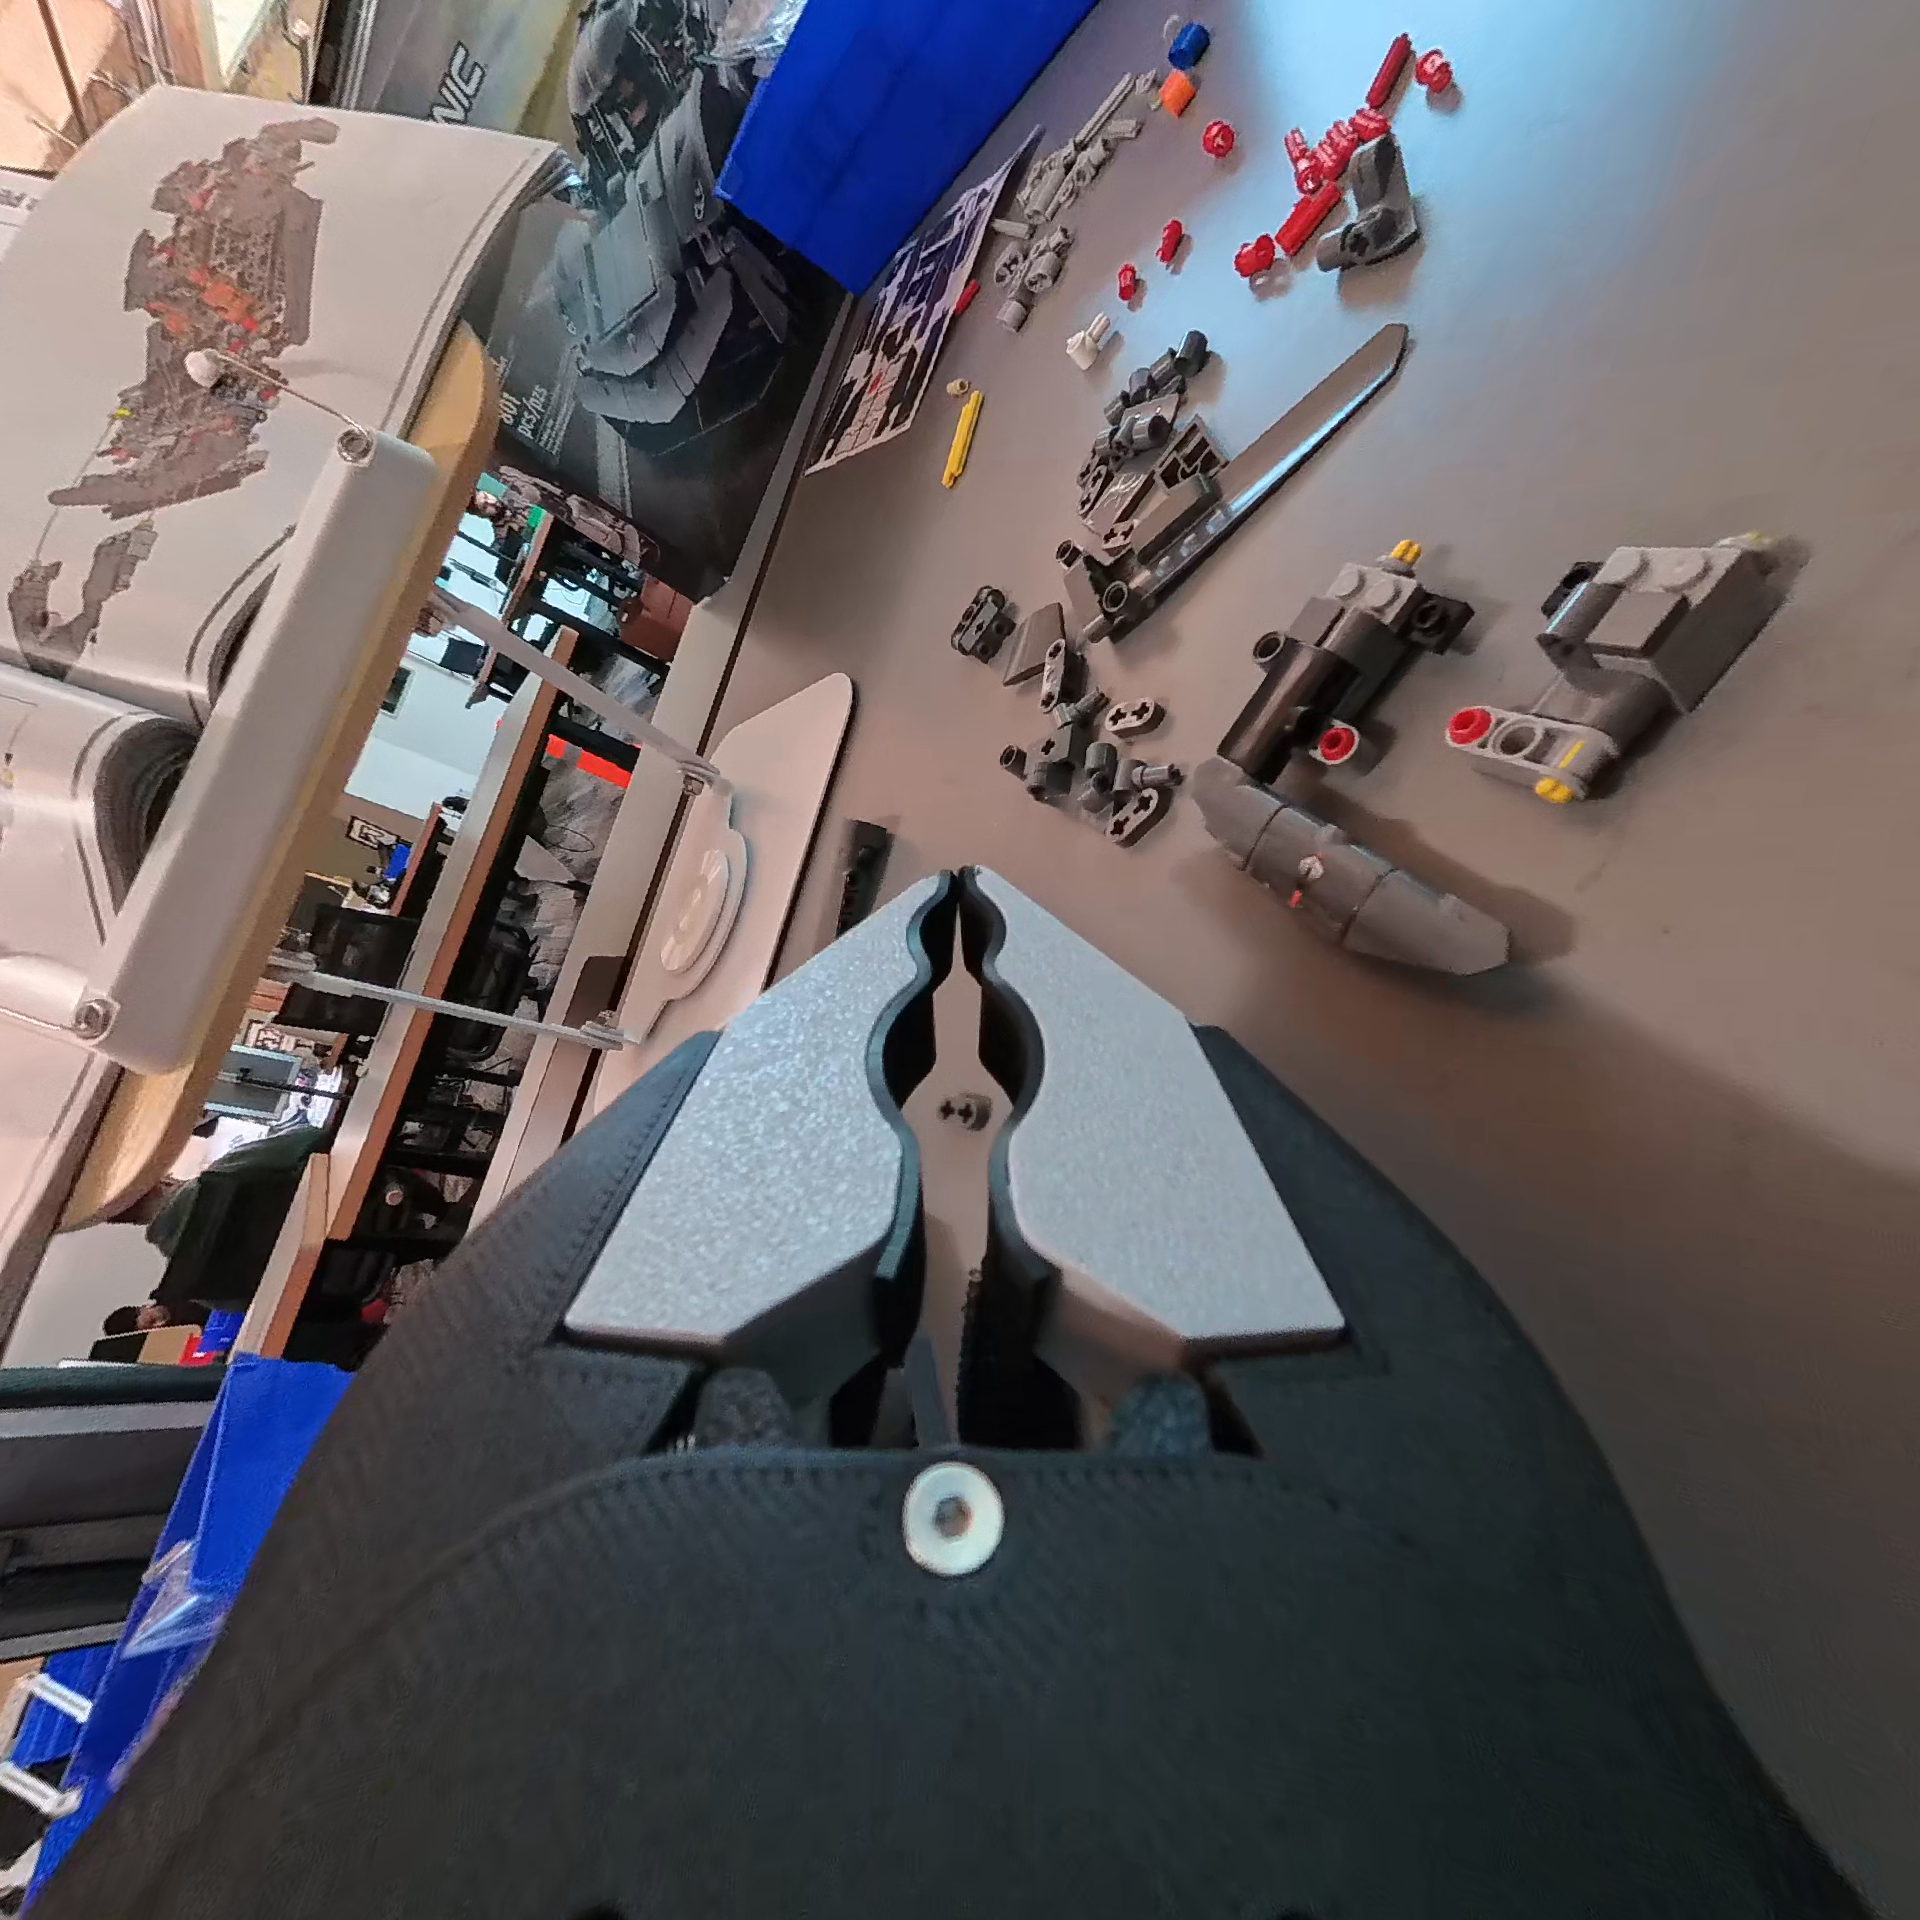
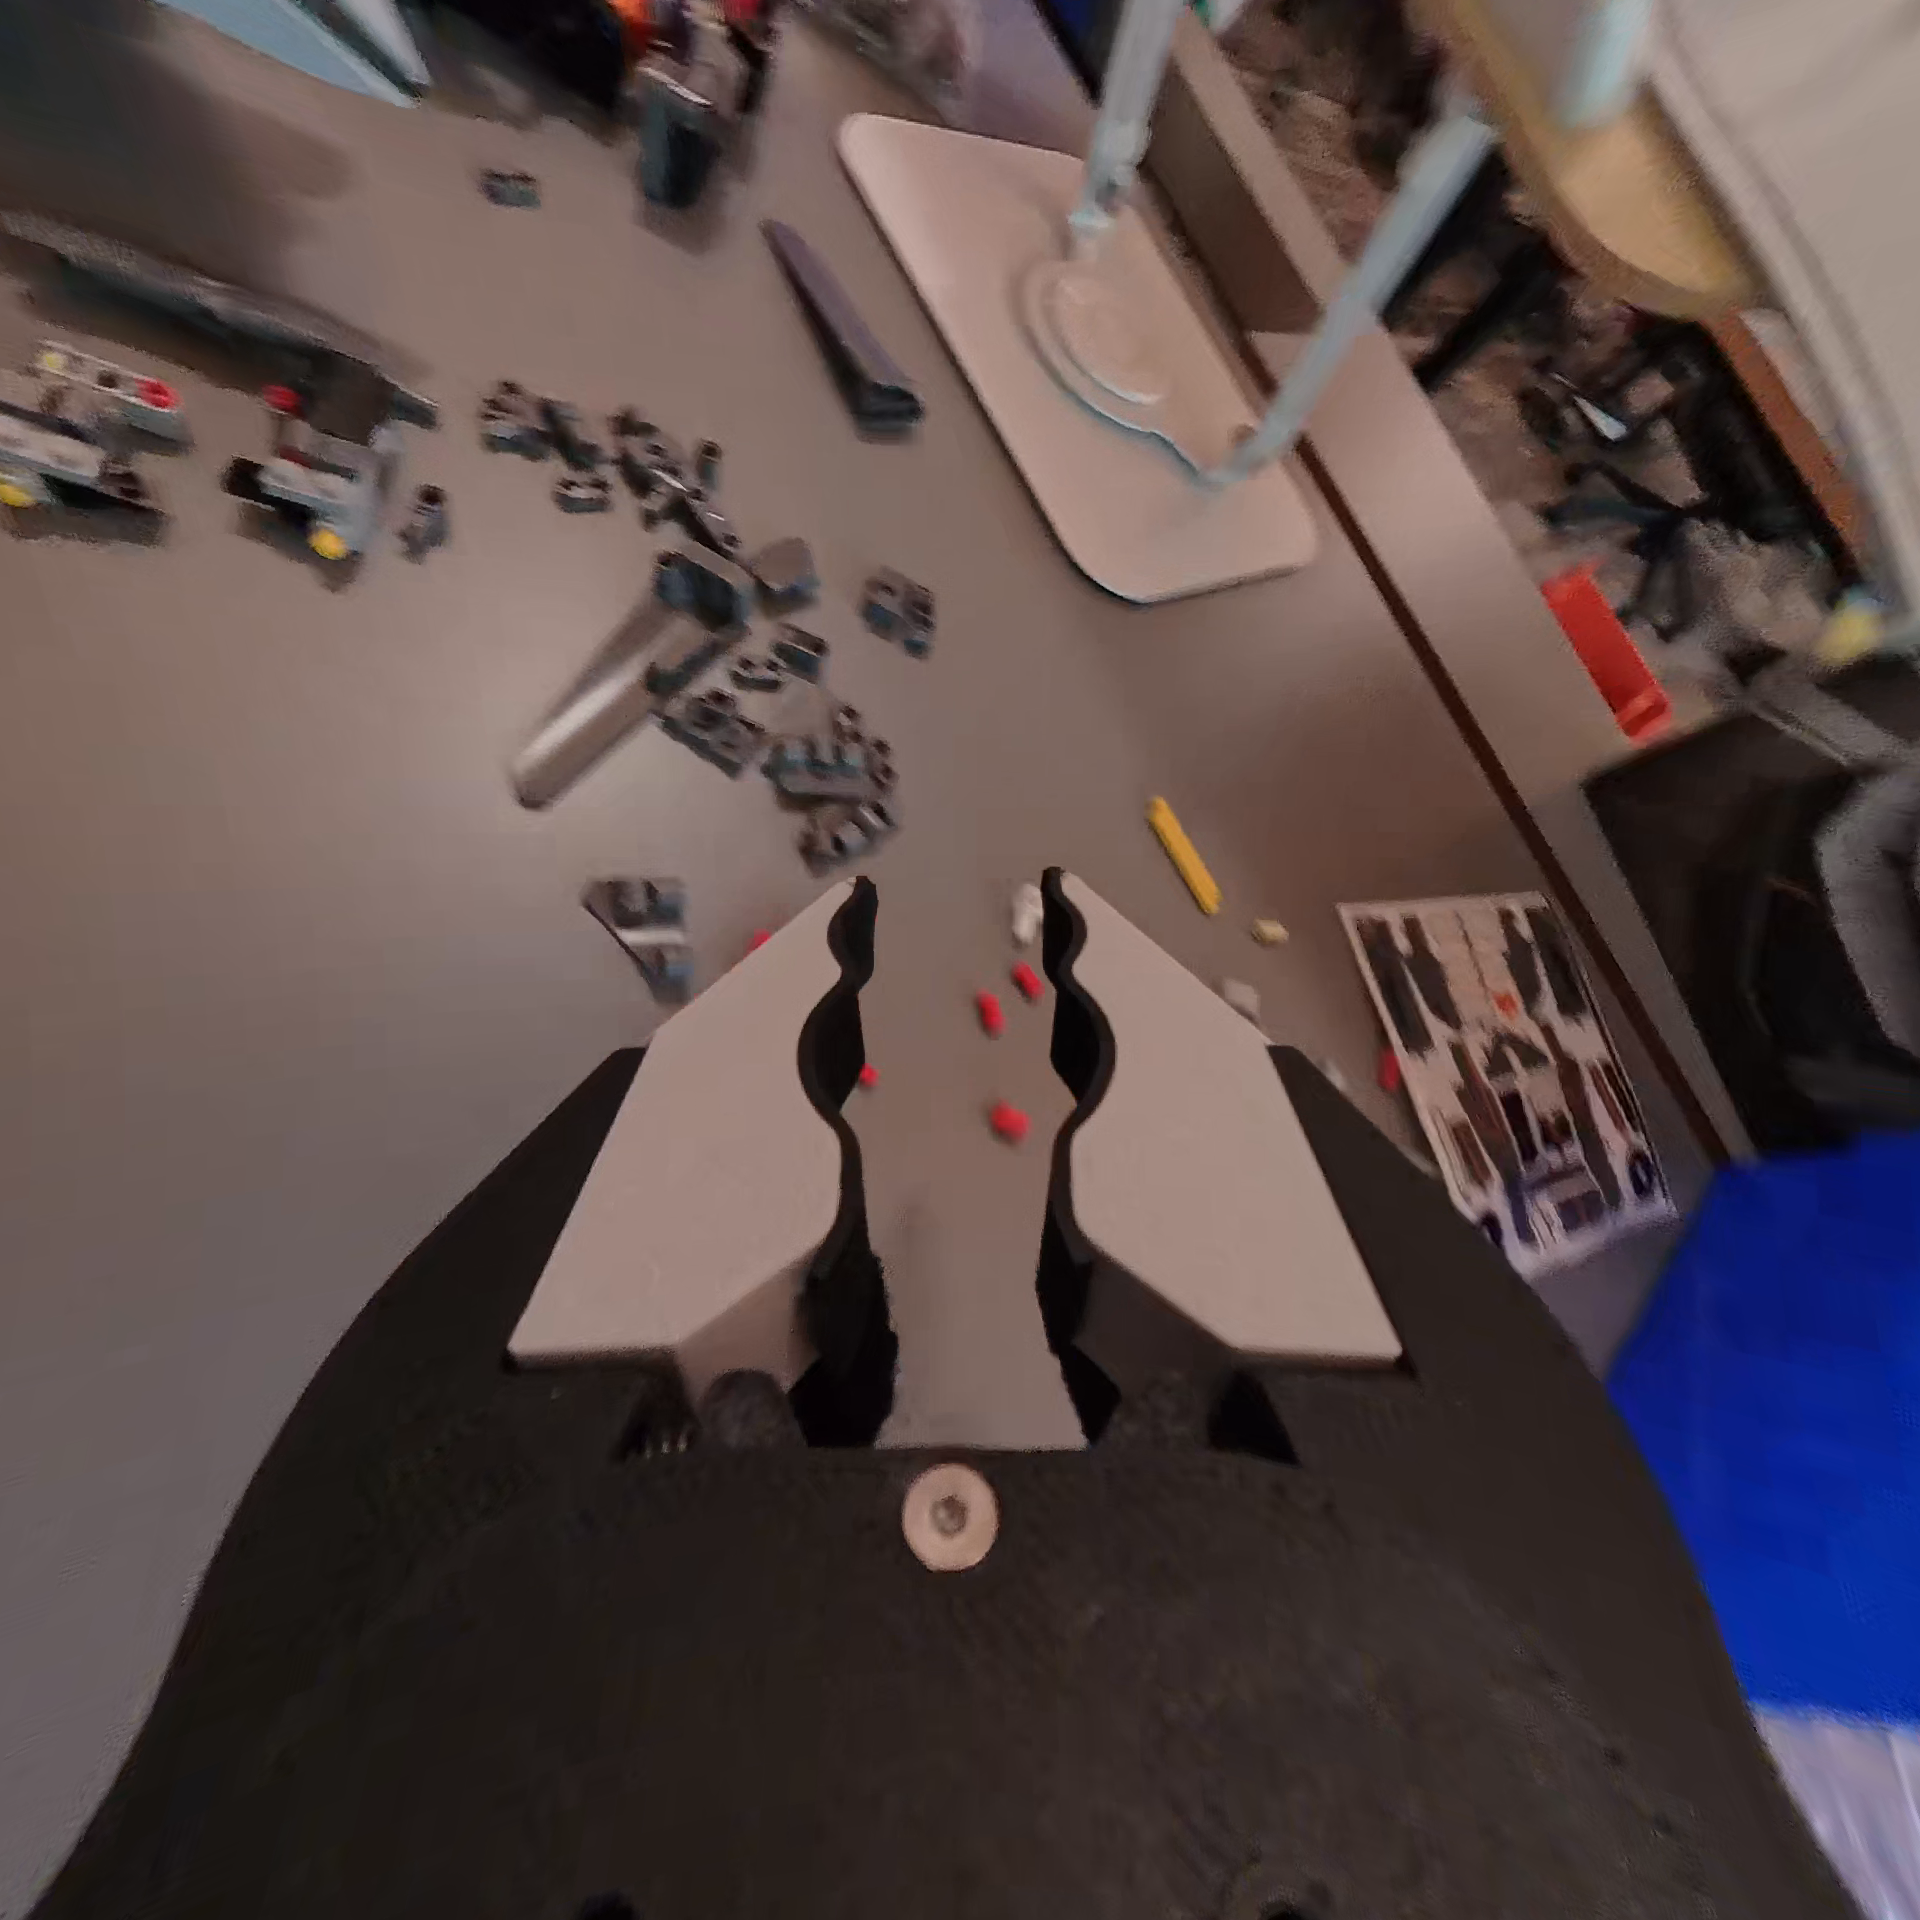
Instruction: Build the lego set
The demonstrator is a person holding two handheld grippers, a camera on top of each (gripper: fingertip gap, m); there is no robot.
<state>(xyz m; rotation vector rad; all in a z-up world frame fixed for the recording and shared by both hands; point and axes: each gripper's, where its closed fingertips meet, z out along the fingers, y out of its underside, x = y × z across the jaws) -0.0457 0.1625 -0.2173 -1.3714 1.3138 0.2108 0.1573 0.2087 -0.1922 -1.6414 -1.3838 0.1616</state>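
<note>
My left gripper (image 1: 958, 878) is shut with nothing between its pads, held above the grey table (image 1: 1558, 1143). A long dark beam (image 1: 860, 871) lies just beyond its tips. A curved grey assembly (image 1: 1351, 883) and two grey block assemblies (image 1: 1340, 655) (image 1: 1631, 644) lie to its right. My right gripper (image 2: 954, 883) is open and empty above the table, in a blurred view. Small red pins (image 2: 992, 1013) lie on the table seen between its fingers, and a small white piece (image 2: 1027, 912) lies by the right fingertip.
Piles of dark grey pieces (image 1: 1143, 447) and red pieces (image 1: 1320, 177) are scattered on the table. A yellow rod (image 2: 1182, 854), a sticker sheet (image 2: 1507, 1070), a blue bin (image 2: 1787, 1403), a stand's flat base (image 2: 1081, 343) and a box with a model picture (image 1: 644, 312) lie around. About 20 centimeters separates my left fingertips from my right.
</note>
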